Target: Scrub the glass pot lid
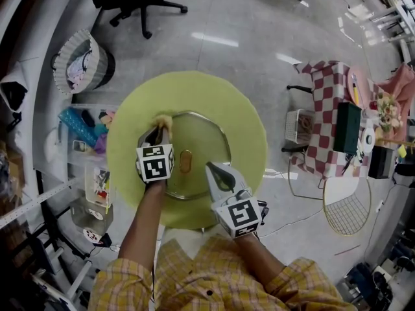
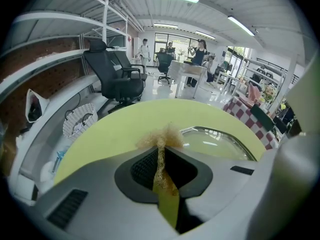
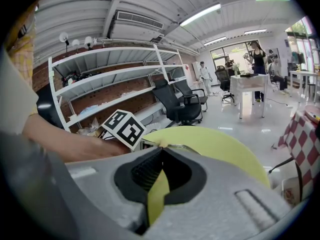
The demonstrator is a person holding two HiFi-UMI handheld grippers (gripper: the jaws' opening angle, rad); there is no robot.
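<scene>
The glass pot lid [image 1: 201, 144], metal-rimmed with an oval knob [image 1: 185, 161], lies flat in the middle of the round yellow-green table [image 1: 246, 118]. My left gripper [image 1: 159, 132] is at the lid's far left rim, shut on a tan fibrous scrub pad [image 1: 161, 120]. In the left gripper view the scrub pad [image 2: 161, 140] sticks out between the closed jaws, with the lid [image 2: 220, 143] just to the right. My right gripper [image 1: 216, 172] hovers over the lid's near right edge, jaws together with nothing between them. Its own view shows the right gripper [image 3: 161, 148] pointing towards the left gripper's marker cube [image 3: 124, 128].
A wicker basket [image 1: 81, 62] and clear storage boxes [image 1: 87, 135] stand on the floor left of the table. An office chair [image 1: 139, 2] is behind it. A checkered-cloth table [image 1: 331, 109] with clutter and a wire rack [image 1: 350, 206] stand to the right.
</scene>
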